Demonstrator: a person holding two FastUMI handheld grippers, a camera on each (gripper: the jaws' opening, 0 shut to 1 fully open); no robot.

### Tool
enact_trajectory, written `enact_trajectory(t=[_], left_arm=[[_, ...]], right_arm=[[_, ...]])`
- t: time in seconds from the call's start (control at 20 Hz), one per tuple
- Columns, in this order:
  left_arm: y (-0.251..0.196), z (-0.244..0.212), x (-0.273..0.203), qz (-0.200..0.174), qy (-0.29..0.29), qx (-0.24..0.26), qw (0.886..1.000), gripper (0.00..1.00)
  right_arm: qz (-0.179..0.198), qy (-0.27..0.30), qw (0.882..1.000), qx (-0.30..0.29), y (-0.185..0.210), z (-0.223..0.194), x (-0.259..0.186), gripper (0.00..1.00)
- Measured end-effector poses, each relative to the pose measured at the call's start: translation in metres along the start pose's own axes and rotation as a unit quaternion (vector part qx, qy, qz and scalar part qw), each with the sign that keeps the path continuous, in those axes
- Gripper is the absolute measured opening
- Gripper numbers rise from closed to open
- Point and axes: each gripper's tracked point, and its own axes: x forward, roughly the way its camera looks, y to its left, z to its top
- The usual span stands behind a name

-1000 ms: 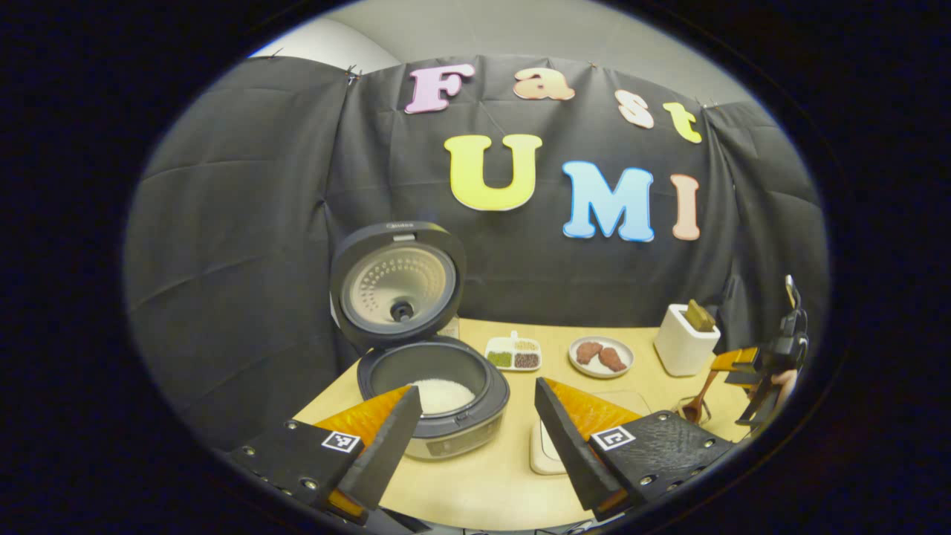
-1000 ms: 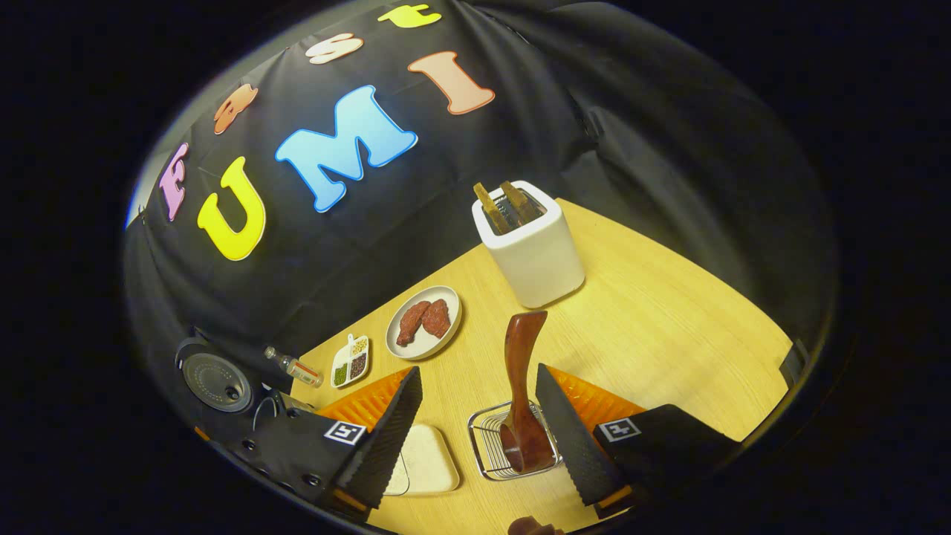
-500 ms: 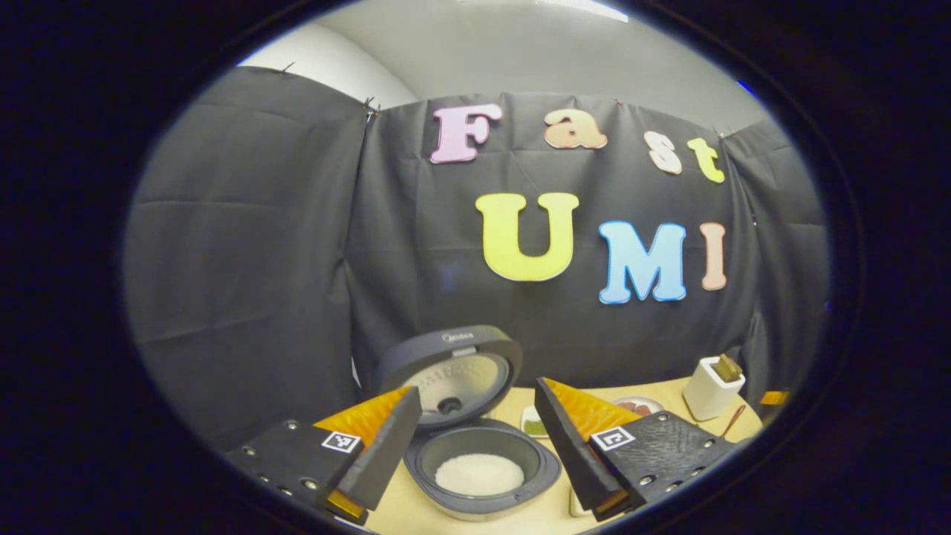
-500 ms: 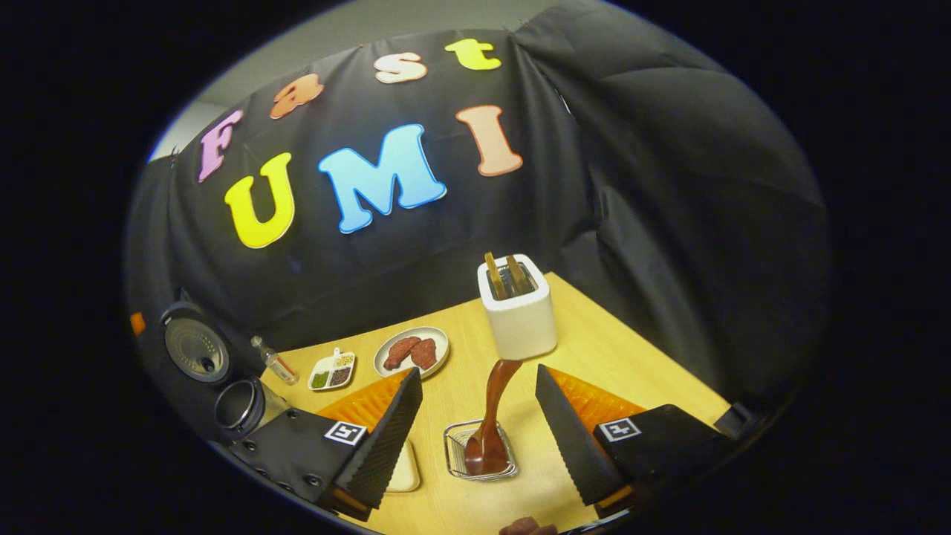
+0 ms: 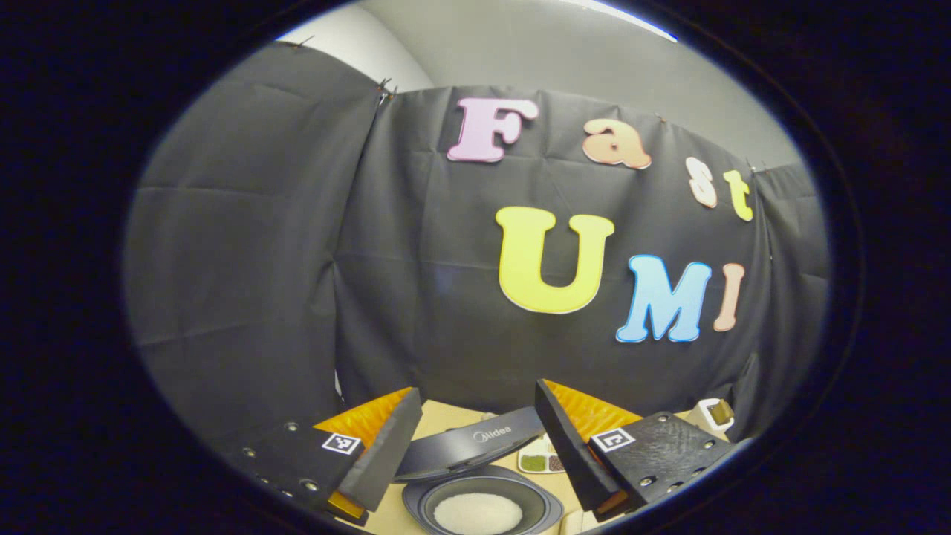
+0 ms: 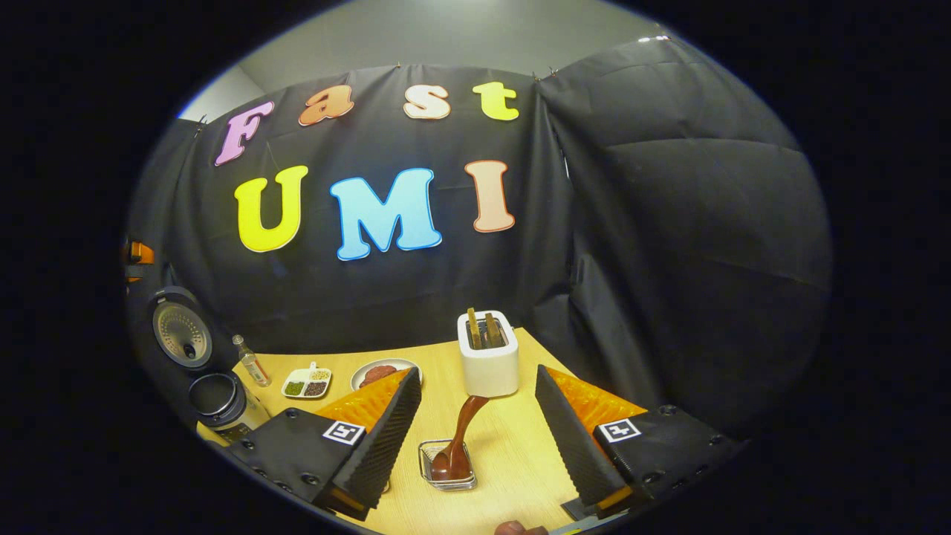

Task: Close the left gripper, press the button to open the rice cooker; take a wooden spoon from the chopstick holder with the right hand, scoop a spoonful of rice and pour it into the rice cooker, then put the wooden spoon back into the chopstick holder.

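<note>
Right gripper [image 6: 475, 435]: jaws wide apart, nothing between them, and it has pulled up and back since a second ago. The wooden spoon [image 6: 457, 442] now sits farther off at 12 o'clock, bowl down in a small wire basket [image 6: 446, 468], handle leaning toward the white chopstick holder [image 6: 488, 365] just behind it. Left gripper [image 5: 475, 446]: jaws apart too, and it has tilted upward, so the booth's wall has come to cover most of the left gripper view. The rice cooker [image 5: 479, 505] lies low at 6 o'clock on the bench [image 6: 513, 446], lid up, white rice [image 5: 478, 513] in the pot. A seasoning tray [image 6: 306, 384] and a plate [image 6: 383, 370] wait at 10 o'clock
</note>
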Motion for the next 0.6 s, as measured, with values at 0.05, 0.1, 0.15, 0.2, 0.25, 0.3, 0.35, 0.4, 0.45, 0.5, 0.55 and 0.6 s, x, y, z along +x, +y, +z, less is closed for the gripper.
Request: enact_trajectory(t=[0.05,0.1,0.15,0.2,0.25,0.3,0.35,0.4,0.45,0.5,0.55,0.6], left_arm=[[-0.001,-0.003,0.016,-0.008,0.012,-0.01,1.0,0.98],[0.001,-0.007,0.027,-0.011,0.025,-0.014,1.0,0.96],[0.005,-0.016,0.037,-0.012,0.041,-0.015,0.999,0.97],[0.008,-0.024,0.047,-0.012,0.056,-0.017,0.998,0.96],[0.009,-0.032,0.053,-0.012,0.072,-0.02,0.997,0.97],[0.01,-0.039,0.06,-0.011,0.087,-0.026,0.996,0.97],[0.007,-0.045,0.064,-0.016,0.098,-0.034,0.994,0.97],[0.008,-0.052,0.067,-0.014,0.109,-0.044,0.993,0.97],[0.011,-0.061,0.071,-0.011,0.122,-0.053,0.991,0.96],[0.011,-0.073,0.069,-0.012,0.146,-0.066,0.987,0.96],[0.01,-0.075,0.068,-0.014,0.147,-0.074,0.986,0.98],[0.009,-0.08,0.066,-0.017,0.16,-0.078,0.984,0.99]], right_arm=[[-0.005,-0.003,1.0,-0.002,0.003,0.001,-0.006,0.98],[-0.009,-0.004,1.0,-0.004,0.004,0.0,-0.012,0.98],[-0.012,-0.005,1.0,-0.006,0.006,0.0,-0.016,0.98],[-0.015,-0.006,1.0,-0.006,0.009,-0.002,-0.02,0.98],[-0.014,-0.006,1.0,-0.005,0.013,-0.004,-0.021,0.98],[-0.01,-0.001,1.0,-0.002,0.017,-0.01,-0.021,0.98],[-0.005,0.008,1.0,0.0,0.02,-0.014,-0.021,0.98],[0.0,0.015,1.0,0.003,0.023,-0.017,-0.02,0.98],[0.006,0.016,1.0,0.004,0.026,-0.016,-0.019,0.98],[0.011,0.013,1.0,0.004,0.028,-0.013,-0.018,0.98],[0.015,0.009,1.0,0.002,0.03,-0.011,-0.017,0.98],[0.02,0.007,1.0,0.0,0.031,-0.011,-0.015,0.98]])
